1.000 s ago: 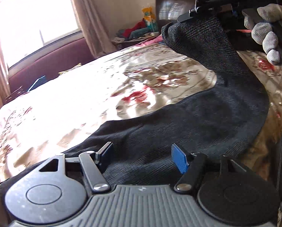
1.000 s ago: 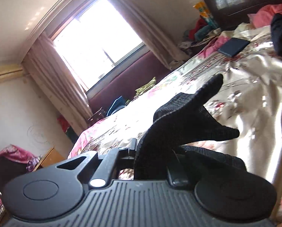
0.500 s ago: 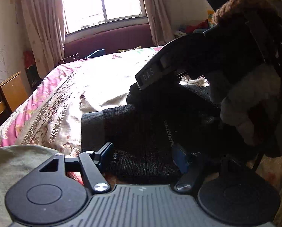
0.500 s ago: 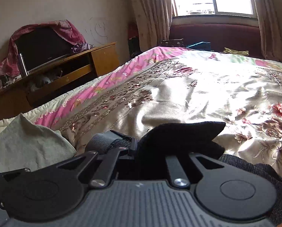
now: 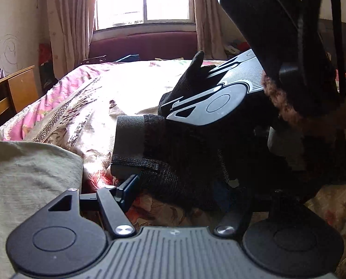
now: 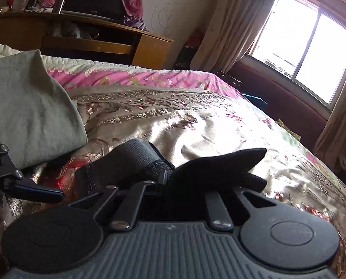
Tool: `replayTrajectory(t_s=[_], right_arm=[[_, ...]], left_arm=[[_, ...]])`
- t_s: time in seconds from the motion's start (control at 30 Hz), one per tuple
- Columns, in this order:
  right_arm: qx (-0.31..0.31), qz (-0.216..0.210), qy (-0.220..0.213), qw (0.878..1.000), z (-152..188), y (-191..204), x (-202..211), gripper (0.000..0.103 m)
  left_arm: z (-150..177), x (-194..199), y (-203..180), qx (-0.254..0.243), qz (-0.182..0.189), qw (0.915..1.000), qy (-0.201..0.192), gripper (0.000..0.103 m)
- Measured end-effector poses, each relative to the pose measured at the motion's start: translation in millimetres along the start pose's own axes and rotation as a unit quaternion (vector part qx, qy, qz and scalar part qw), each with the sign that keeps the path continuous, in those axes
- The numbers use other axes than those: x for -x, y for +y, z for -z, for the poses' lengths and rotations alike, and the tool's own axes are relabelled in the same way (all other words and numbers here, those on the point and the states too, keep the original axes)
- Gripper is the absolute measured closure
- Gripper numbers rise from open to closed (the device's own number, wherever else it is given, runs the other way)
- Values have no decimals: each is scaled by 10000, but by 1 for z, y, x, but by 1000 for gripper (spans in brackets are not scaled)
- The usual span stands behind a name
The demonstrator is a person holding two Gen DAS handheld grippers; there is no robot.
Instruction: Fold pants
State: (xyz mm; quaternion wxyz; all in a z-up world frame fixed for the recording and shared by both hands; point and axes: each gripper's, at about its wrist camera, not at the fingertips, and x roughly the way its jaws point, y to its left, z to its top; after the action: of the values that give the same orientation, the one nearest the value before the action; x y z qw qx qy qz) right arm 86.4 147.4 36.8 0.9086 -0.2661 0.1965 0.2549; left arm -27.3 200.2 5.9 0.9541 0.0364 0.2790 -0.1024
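- I have the dark pants (image 5: 184, 153) low over the floral bed (image 5: 84, 107), bunched near its near edge beside a grey-green cloth (image 6: 26, 107); the grey waistband (image 5: 128, 130) faces the window.
- My right gripper (image 6: 184, 186) has its jaws pinching a pointed flap of the pants (image 6: 221, 165), cloth poking out past the fingers.
- My left gripper (image 5: 173, 186) has its jaws spread: the left finger (image 5: 128, 188) is clear beside the waistband; the other is hidden in shadow under the fabric.
- To do this step well, I judge I should bring the held flap down square on the waistband, keep it taut, then release only once the layers lie flat, with the left pinning the edge.
- Against a second ago, the trouser leg no longer stretches high across the bed; it has been carried over onto the waist end, and both cameras have swung toward the window and the wooden desk (image 6: 117, 44).
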Motion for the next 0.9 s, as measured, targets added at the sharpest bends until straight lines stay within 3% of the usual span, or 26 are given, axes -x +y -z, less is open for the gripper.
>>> replayTrajectory(t_s=[0.17,0.27,0.3,0.37,0.5,0.7,0.77,0.9], right_arm=[[705,41,-155,9974,3,19,3,90],[1169,8,-338,9926,4,33,7,80],[1349,-30,-395,9901,5,38,9,71],[1426,-142,-386,9889,7,40,11,70],[1193,-448,-341,9913,14,30,20,70],[379,-524,-92,9979,34,-17,57,67],[142,-456,78,9988,45,-32,71,67],[-905,-106,616,9939,84,-85,100,67]], left_arm=[[4,7,0,20,-67,10000,21,22],[4,9,2,71,-126,9999,36,22],[4,10,3,80,-125,9999,25,22],[3,11,4,83,-132,9999,15,22],[-1,13,3,-55,-273,9996,-10,22],[-13,17,1,-274,-371,9987,-201,22],[-18,21,-2,-340,-358,9982,-349,22],[-37,16,-16,-458,-162,9973,-557,20]])
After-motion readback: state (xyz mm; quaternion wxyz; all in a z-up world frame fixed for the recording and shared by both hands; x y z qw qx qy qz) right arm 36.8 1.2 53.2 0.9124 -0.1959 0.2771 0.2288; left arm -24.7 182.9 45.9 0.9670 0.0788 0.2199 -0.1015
